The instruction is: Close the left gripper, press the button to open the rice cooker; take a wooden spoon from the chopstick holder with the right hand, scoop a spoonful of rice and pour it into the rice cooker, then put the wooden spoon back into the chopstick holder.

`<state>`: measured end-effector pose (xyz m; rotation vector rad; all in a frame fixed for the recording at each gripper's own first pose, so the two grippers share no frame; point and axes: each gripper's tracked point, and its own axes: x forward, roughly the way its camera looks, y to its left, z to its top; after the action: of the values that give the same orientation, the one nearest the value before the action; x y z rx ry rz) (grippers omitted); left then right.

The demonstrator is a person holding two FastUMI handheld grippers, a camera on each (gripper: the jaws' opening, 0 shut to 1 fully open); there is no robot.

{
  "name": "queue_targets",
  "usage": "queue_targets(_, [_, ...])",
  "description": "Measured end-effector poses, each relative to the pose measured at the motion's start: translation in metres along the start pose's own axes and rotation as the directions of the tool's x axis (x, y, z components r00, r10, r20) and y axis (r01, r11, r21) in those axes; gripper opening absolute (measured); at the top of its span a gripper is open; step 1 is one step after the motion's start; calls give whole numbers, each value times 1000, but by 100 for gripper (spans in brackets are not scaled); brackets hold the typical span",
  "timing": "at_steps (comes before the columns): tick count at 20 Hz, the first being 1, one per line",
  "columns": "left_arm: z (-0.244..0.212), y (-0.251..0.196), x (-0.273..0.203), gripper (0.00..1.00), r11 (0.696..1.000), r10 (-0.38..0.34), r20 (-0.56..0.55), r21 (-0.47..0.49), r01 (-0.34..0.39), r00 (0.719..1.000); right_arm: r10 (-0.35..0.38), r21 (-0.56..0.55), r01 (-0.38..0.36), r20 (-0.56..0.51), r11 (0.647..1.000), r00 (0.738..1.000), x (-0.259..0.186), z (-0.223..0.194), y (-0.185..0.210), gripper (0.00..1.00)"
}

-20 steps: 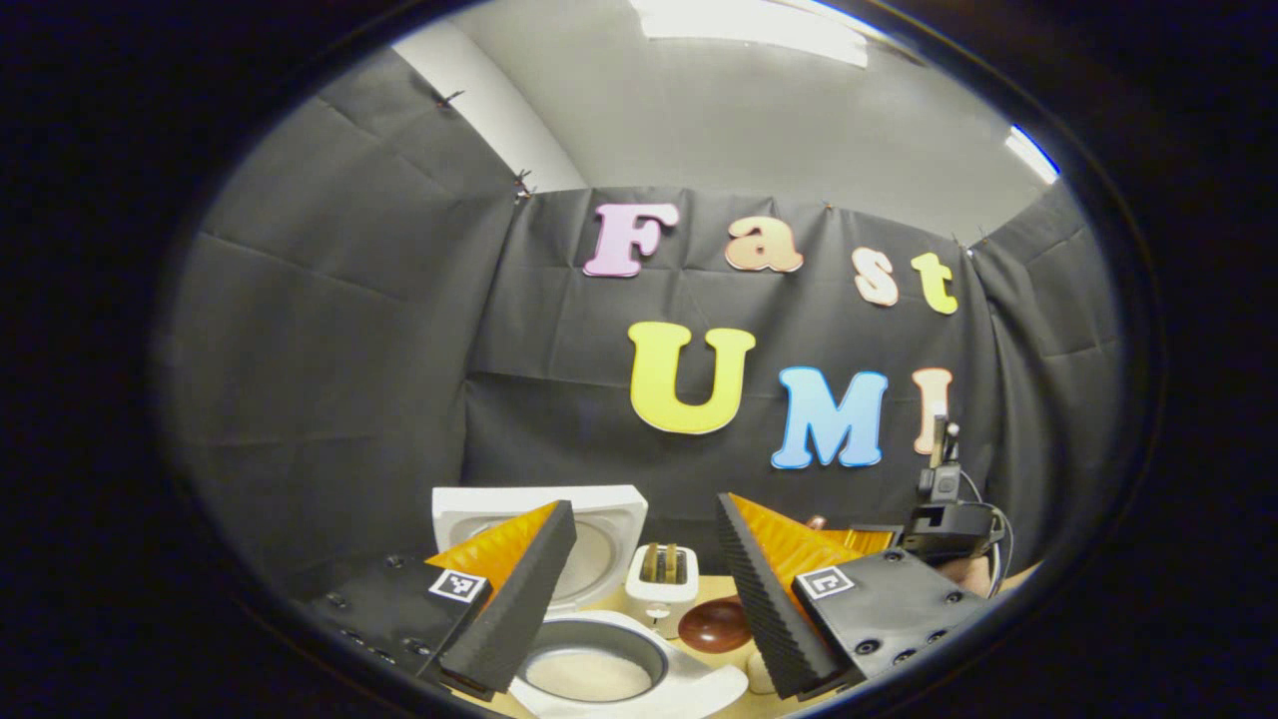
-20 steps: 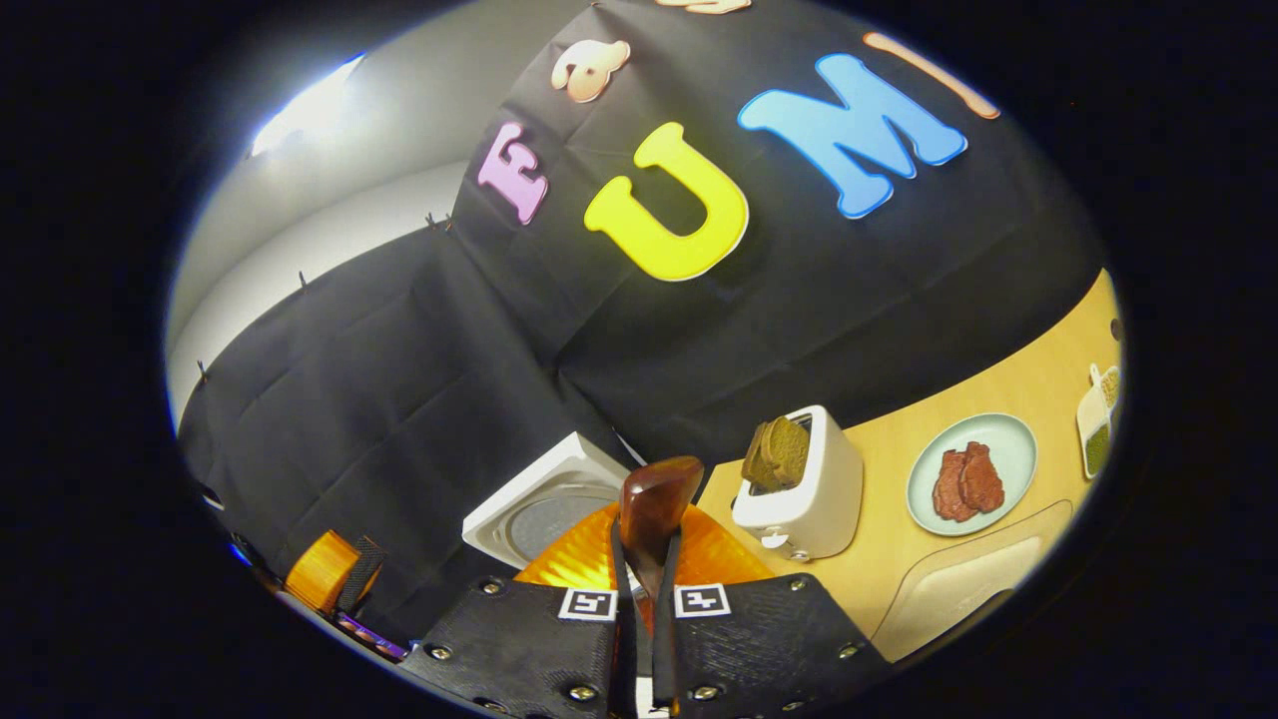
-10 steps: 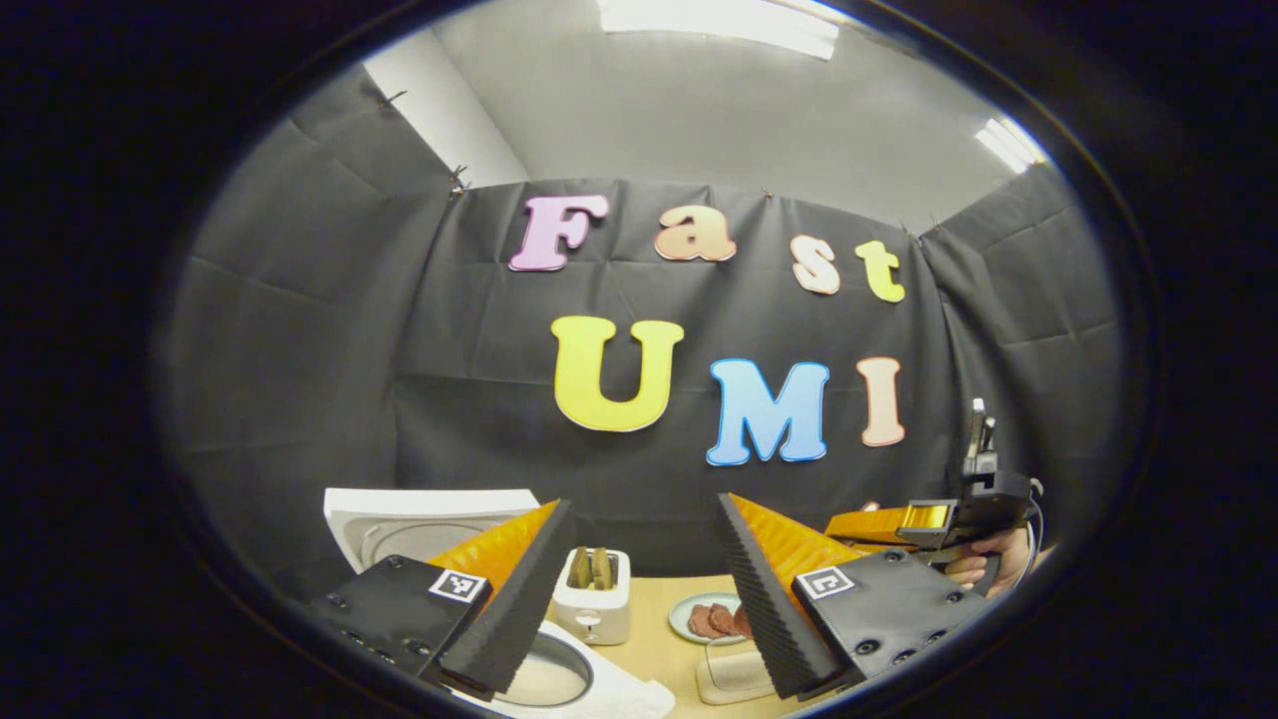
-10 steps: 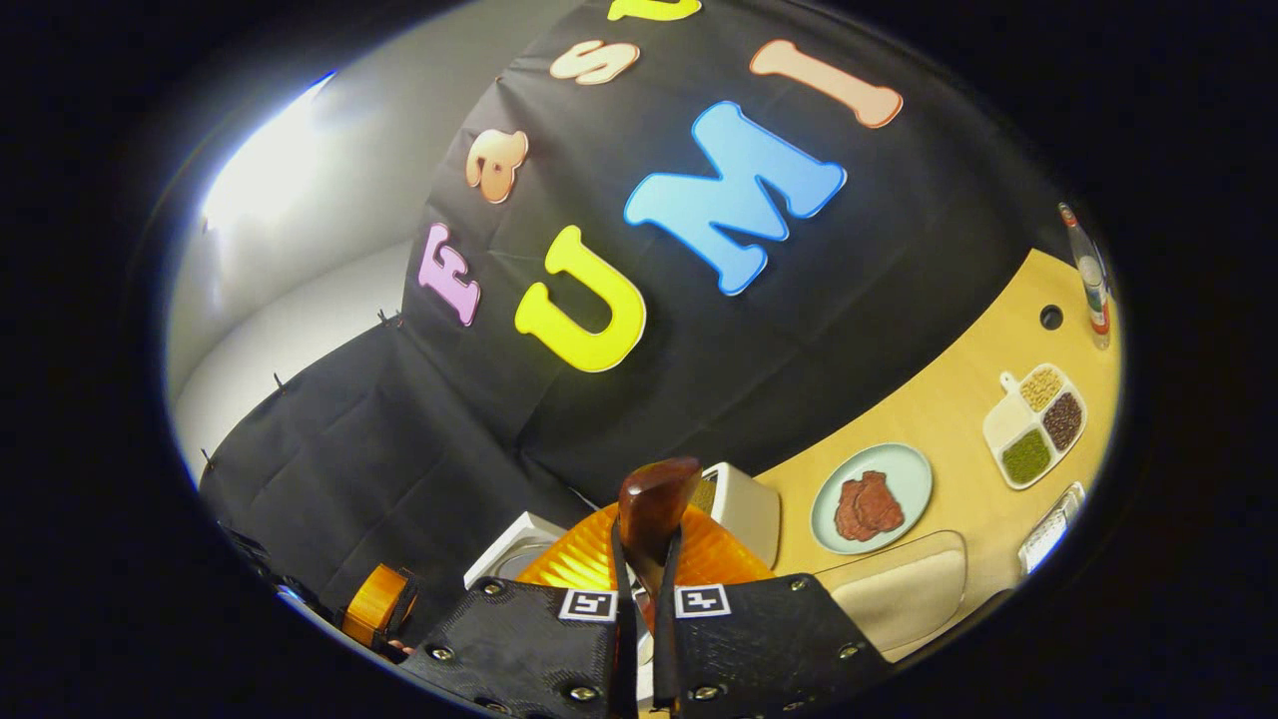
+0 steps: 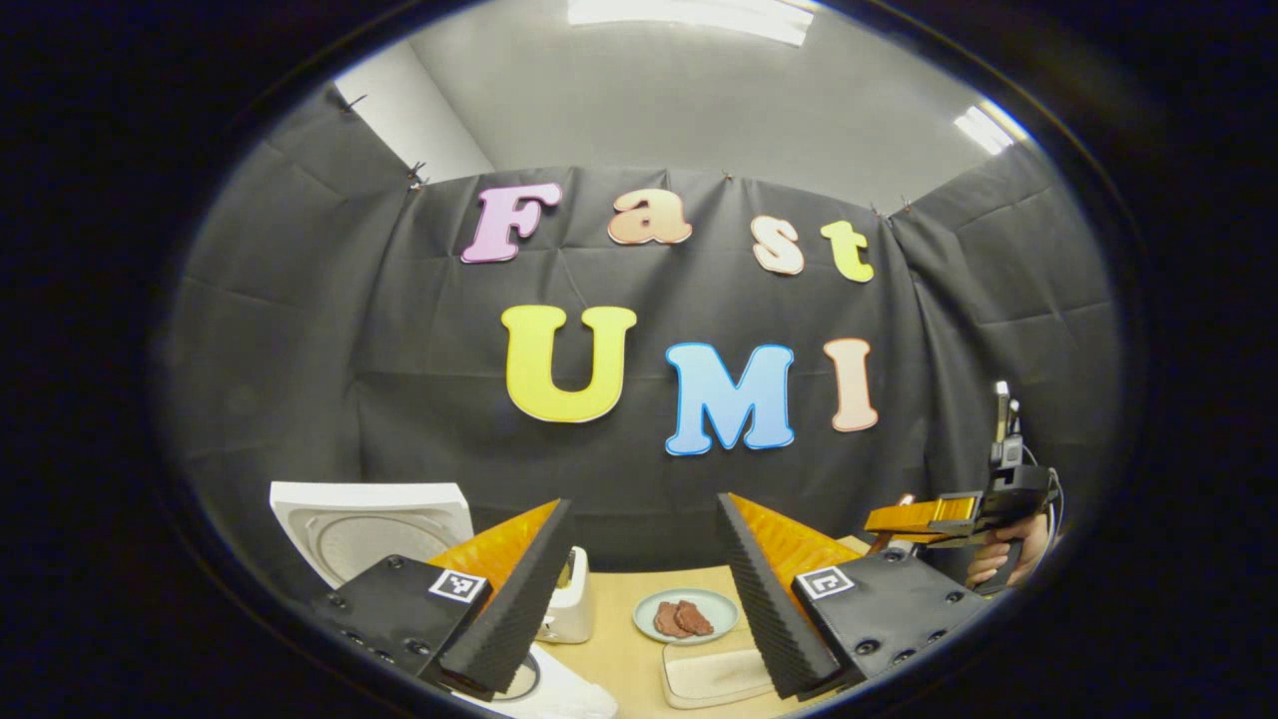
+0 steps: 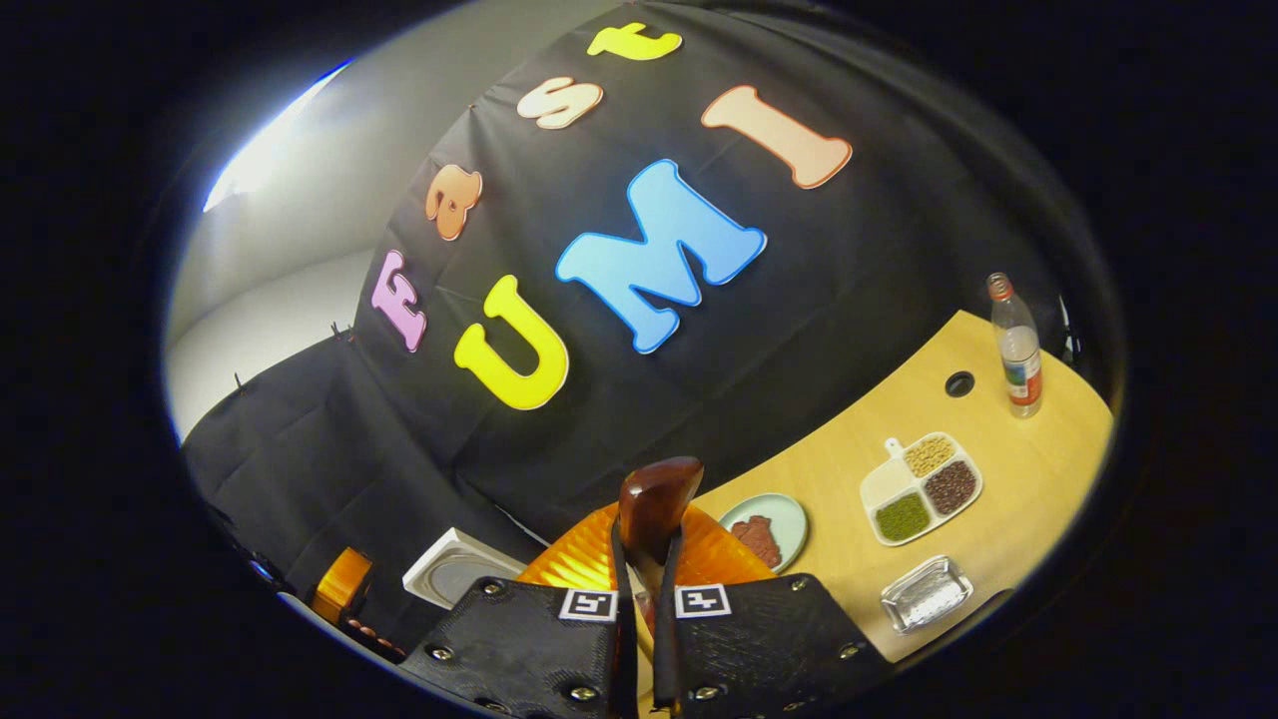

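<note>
Right gripper [image 6: 639,639]: fingers pressed together on the wooden spoon [image 6: 654,509], clamped on its neck; dark bowl end stood up just past the fingertips. Seen from the left gripper view far right of the toaster, held in a hand [image 5: 1003,559], raised above the table.
Left gripper [image 5: 639,589]: fingers [image 5: 519,599] spread wide apart, nothing between them.
Toaster [image 5: 571,604]: white, on the table [image 5: 624,649], partly hidden behind the left finger.
Rice cooker [image 5: 374,524]: left of the toaster, lid raised upright, inner face turned forward; rim of the pot [image 5: 519,679] low beside the toaster. In the right gripper view, open lid [image 6: 454,569] low on the left.
Plate of meat [image 5: 686,616]: pale green, just right of the toaster, reddish-brown slices on it; also at [image 6: 764,529] beside the spoon.
Cream tray [image 5: 714,674]: near side of that plate, right of the toaster.
Divided dish [image 6: 921,487]: farther right of the toaster than the plate; green, dark and tan grains in its compartments.
Foil tray [image 6: 927,593]: near the divided dish, toward the table's near edge.
Bottle [image 6: 1016,345]: upright, at the far right end of the table, well apart from the toaster.
</note>
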<state>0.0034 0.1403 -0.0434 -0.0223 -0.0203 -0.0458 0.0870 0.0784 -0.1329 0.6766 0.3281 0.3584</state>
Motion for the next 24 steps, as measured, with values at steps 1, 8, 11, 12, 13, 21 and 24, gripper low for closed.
queue_targets(1, [1, -6, 0, 97, 1000, -6, 0, -1, 6, 1000, -21, -6, 21, 11, 1000, 1000, -6, 4, -11, 6])
queue_targets(8, [-3, -36, 11, 97, 999, -42, -21, 5, 42, 999, -186, -74, 189, 48, 979, 981, -32, 13, -80, 7])
queue_targets(11, [-3, -43, 12, 97, 999, -48, -31, 19, 48, 998, -252, -110, 255, 46, 961, 967, -36, 5, -103, 6])
queue_targets(12, [-5, -43, 12, 97, 999, -46, -36, 23, 47, 998, -275, -128, 279, 48, 952, 960, -37, 2, -111, 6])
queue_targets(13, [-4, -45, 10, 97, 999, -44, -40, 26, 45, 998, -299, -151, 303, 50, 941, 953, -37, 0, -119, 7])
queue_targets(21, [-8, -34, -5, 98, 999, 19, -70, 49, -16, 997, -390, -315, 375, 16, 872, 921, -20, -34, -161, 7])
queue_targets(24, [-11, -30, -13, 96, 997, 44, -84, 60, -39, 995, -413, -301, 392, -7, 869, 911, -11, -47, -173, 6])
